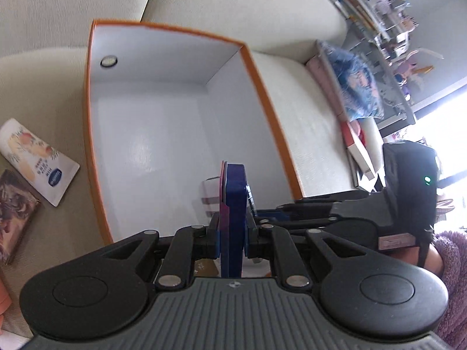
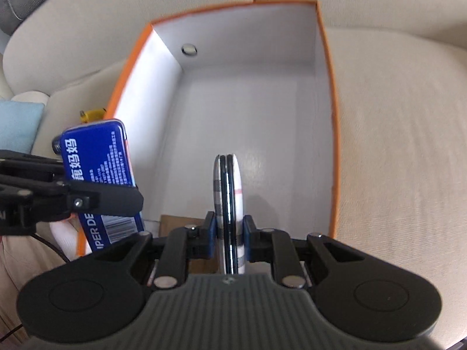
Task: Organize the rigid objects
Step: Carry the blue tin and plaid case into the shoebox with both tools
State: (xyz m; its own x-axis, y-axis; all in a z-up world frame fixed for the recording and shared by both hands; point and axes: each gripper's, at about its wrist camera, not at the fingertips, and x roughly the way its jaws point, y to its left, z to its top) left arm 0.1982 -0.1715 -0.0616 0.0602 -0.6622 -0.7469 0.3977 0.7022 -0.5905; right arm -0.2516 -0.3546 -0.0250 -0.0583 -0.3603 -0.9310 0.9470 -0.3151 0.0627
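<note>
An orange box (image 1: 262,93) with a bare white inside stands open on a beige sofa, also seen from the right wrist as the orange box (image 2: 332,116). My left gripper (image 1: 232,233) is shut on a flat blue tin (image 1: 233,192), held edge-on above the box's near end. My right gripper (image 2: 229,227) is shut on a round plaid case (image 2: 229,180) with a dark seam, over the box floor. In the right wrist view the blue tin (image 2: 99,157) with white lettering hangs at the box's left wall, in the left gripper (image 2: 87,204). The right gripper (image 1: 262,214) reaches in from the right.
A peach-printed tube (image 1: 38,160) and a patterned packet (image 1: 14,215) lie on the sofa left of the box. A blue patterned pillow (image 1: 356,87) and cluttered shelves (image 1: 394,29) are at the right. A small yellow item (image 2: 90,115) sits by the box's left side.
</note>
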